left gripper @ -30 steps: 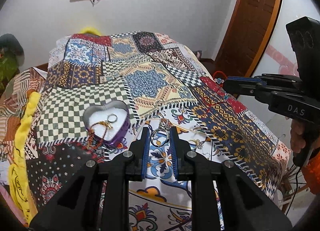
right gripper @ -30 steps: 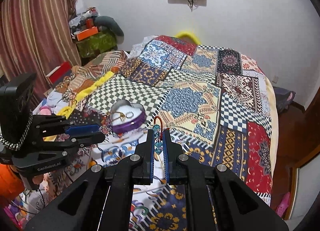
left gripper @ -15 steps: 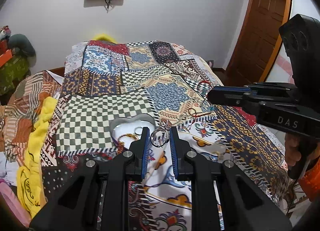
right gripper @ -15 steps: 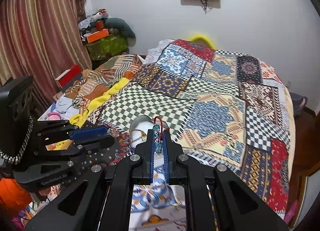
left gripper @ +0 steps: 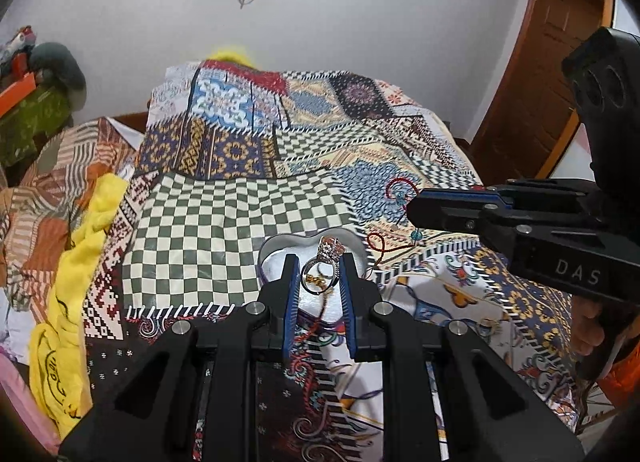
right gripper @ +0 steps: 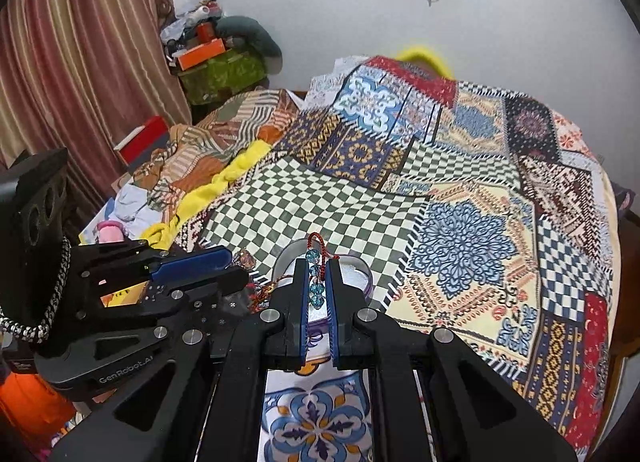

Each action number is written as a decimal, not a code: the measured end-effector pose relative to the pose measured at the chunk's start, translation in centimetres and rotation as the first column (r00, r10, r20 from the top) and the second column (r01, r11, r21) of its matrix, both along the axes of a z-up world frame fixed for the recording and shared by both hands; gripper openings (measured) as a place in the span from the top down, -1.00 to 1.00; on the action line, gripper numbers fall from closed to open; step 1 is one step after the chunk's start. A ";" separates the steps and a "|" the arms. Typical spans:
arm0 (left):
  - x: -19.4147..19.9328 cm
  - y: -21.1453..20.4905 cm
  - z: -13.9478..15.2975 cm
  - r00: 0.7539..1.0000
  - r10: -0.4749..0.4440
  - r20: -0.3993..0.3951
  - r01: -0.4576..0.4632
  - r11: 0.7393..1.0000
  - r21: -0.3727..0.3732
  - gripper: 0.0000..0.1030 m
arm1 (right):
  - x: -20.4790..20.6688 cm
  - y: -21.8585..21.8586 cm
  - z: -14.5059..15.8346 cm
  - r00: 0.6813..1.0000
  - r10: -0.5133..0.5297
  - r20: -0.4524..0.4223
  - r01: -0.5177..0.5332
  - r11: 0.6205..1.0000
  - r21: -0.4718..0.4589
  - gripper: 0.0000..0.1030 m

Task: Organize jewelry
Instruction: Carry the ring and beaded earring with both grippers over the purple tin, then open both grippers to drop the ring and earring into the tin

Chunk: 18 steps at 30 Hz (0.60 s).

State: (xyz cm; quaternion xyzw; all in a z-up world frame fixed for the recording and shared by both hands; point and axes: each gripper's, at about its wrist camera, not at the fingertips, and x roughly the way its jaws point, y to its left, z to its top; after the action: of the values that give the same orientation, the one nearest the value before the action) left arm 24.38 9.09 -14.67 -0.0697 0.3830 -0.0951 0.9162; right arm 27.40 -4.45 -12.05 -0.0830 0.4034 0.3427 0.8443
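The left gripper (left gripper: 319,276) is held low and pointed forward, its jaws drawn in on a ring (left gripper: 325,270) that is pinched between the blue pads. The right gripper (right gripper: 318,282) is held level just beside it, its jaws nearly together and clamped on a beaded bracelet (right gripper: 315,274). Part of the right hand (left gripper: 586,332) is seen wrapped around that gripper's handle.
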 end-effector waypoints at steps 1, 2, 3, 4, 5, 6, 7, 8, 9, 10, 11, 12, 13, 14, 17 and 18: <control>0.3 0.1 -0.3 1.000 -0.004 -0.010 0.004 1.000 -0.002 0.64 | 0.3 0.2 -0.3 1.000 0.001 -0.004 -0.001 1.000 -0.009 0.86; 0.6 0.1 -0.6 1.000 -0.004 -0.018 0.004 1.000 0.000 0.64 | 0.6 0.5 -0.5 1.000 0.002 -0.009 -0.002 1.000 -0.018 0.86; 1.0 0.1 -1.0 1.000 -0.004 -0.027 0.004 1.000 0.011 0.64 | 0.9 0.6 -0.8 1.000 0.002 -0.012 -0.002 1.000 -0.027 0.86; 1.3 0.0 -1.3 0.999 -0.006 -0.033 0.006 1.000 0.017 0.64 | 1.1 0.8 -1.0 1.000 0.002 -0.016 -0.003 0.999 -0.034 0.86; 1.5 0.0 -1.6 0.999 -0.009 -0.038 0.010 1.000 0.023 0.64 | 1.4 1.0 -1.3 1.000 0.003 -0.023 -0.004 0.999 -0.040 0.86; 1.8 -0.1 -1.9 0.999 -0.013 -0.044 0.014 0.999 0.031 0.64 | 1.6 1.1 -1.5 1.000 0.004 -0.029 -0.005 0.999 -0.045 0.86; 2.1 -0.2 -2.1 0.999 -0.015 -0.047 0.016 0.999 0.039 0.64 | 1.9 1.3 -1.7 0.999 0.004 -0.034 -0.006 0.999 -0.051 0.86; 2.3 -0.3 -2.3 0.999 -0.014 -0.050 0.017 0.999 0.049 0.64 | 2.1 1.5 -2.0 0.999 0.004 -0.040 -0.006 0.998 -0.058 0.86; 2.7 -0.4 -2.6 0.998 -0.013 -0.054 0.016 0.998 0.065 0.64 | 2.4 1.6 -2.2 0.999 0.004 -0.044 -0.006 0.998 -0.065 0.86; 2.8 -0.5 -2.8 0.998 -0.014 -0.055 0.018 0.997 0.072 0.64 | 2.7 1.8 -2.5 0.998 0.004 -0.055 -0.008 0.997 -0.074 0.86; 3.1 -0.6 -3.1 0.998 -0.015 -0.058 0.020 0.997 0.080 0.64 | 3.0 2.0 -2.9 0.998 0.006 -0.068 -0.011 0.997 -0.080 0.86; 3.3 -0.6 -3.2 0.998 -0.015 -0.061 0.020 0.996 0.083 0.64 | 3.3 2.1 -3.2 0.997 0.005 -0.080 -0.012 0.996 -0.083 0.86; 3.5 -0.6 -3.4 0.998 -0.016 -0.065 0.021 0.996 0.088 0.64 | 3.6 2.2 -3.6 0.995 0.005 -0.096 -0.013 0.996 -0.087 0.86; 3.7 -0.6 -3.6 0.998 -0.015 -0.069 0.021 0.996 0.092 0.64 | 3.8 2.3 -3.8 0.994 0.005 -0.110 -0.015 0.996 -0.090 0.86; 4.4 -0.4 -4.2 0.996 -0.010 -0.085 0.018 0.996 0.088 0.64 | 4.2 2.6 -4.6 0.991 0.007 -0.132 -0.021 0.994 -0.111 0.86; 4.6 -0.3 -4.3 0.996 -0.009 -0.090 0.017 0.996 0.085 0.64 | 4.2 2.7 -4.7 0.991 0.008 -0.132 -0.024 0.992 -0.120 0.86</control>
State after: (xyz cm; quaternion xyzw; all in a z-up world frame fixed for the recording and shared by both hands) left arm 28.96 8.76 -19.00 -0.0320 0.4277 -0.0814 0.8997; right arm 31.64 -1.78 -16.78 -0.1149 0.4774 0.3288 0.8067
